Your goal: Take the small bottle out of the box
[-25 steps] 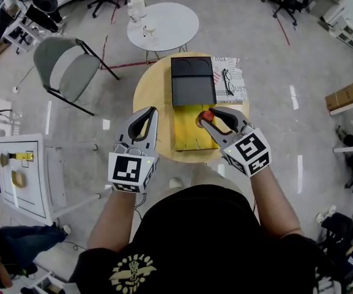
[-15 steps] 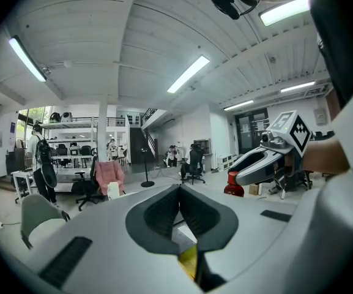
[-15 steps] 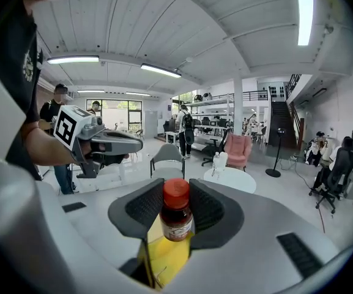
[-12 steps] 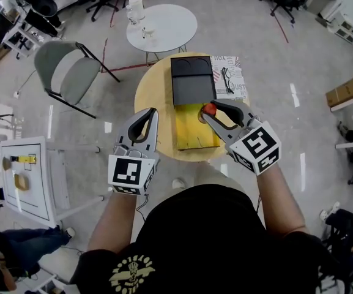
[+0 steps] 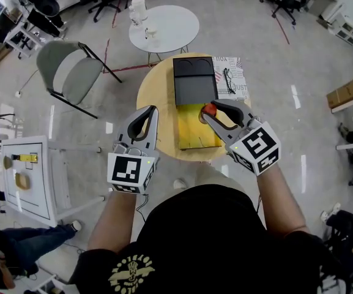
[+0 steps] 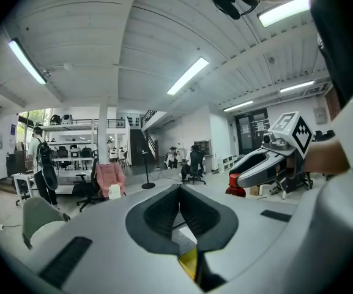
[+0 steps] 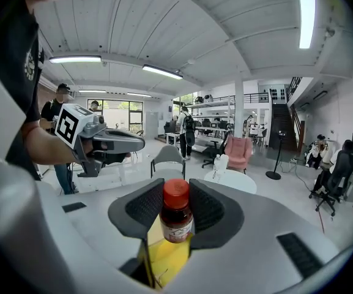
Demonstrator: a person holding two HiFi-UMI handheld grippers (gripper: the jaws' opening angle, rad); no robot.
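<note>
The right gripper (image 5: 211,109) is clamped on the small bottle (image 5: 208,111). In the right gripper view its ribbed pads (image 7: 147,206) press both sides of the bottle just under the red cap (dark contents, a white label), and the bottle stands upright. The bottle hangs clear above the yellow box (image 5: 194,132), over its 1 o'clock corner in the head view. The black lid (image 5: 193,81) lies open at the box's 12 o'clock on the round wooden table (image 5: 149,97). At the lid's 3 o'clock, eyeglasses (image 5: 227,81) rest on a printed magazine (image 5: 236,72). The left gripper (image 5: 152,111) is clenched on nothing, jaws together, at the box's 9 o'clock over the table's rim.
</note>
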